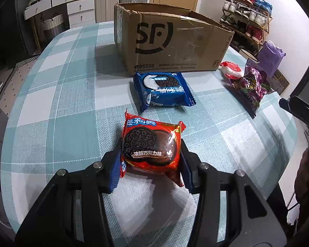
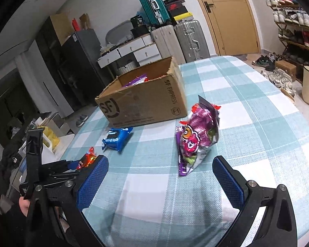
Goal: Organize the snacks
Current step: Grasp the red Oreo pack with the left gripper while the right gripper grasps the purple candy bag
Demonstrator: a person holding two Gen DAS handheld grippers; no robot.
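Note:
My left gripper [image 1: 151, 154] is shut on a red Oreo pack [image 1: 152, 144], held just above the checked tablecloth; the pack also shows in the right wrist view [image 2: 86, 158]. A blue Oreo pack [image 1: 163, 90] [image 2: 117, 138] lies ahead of it, in front of the open SF cardboard box [image 1: 169, 41] [image 2: 142, 98], which holds some purple packs. My right gripper [image 2: 160, 170] is open and empty, just short of a purple candy bag [image 2: 195, 138] [image 1: 250, 84]. A red-and-white snack [image 1: 231, 70] lies beside that bag.
The table has a teal-and-white checked cloth [image 2: 247, 113]. A purple gift bag [image 1: 270, 56] stands at its right edge. Suitcases [image 2: 181, 39], white drawers [image 2: 131, 51] and a shoe rack [image 2: 296, 30] stand beyond the table.

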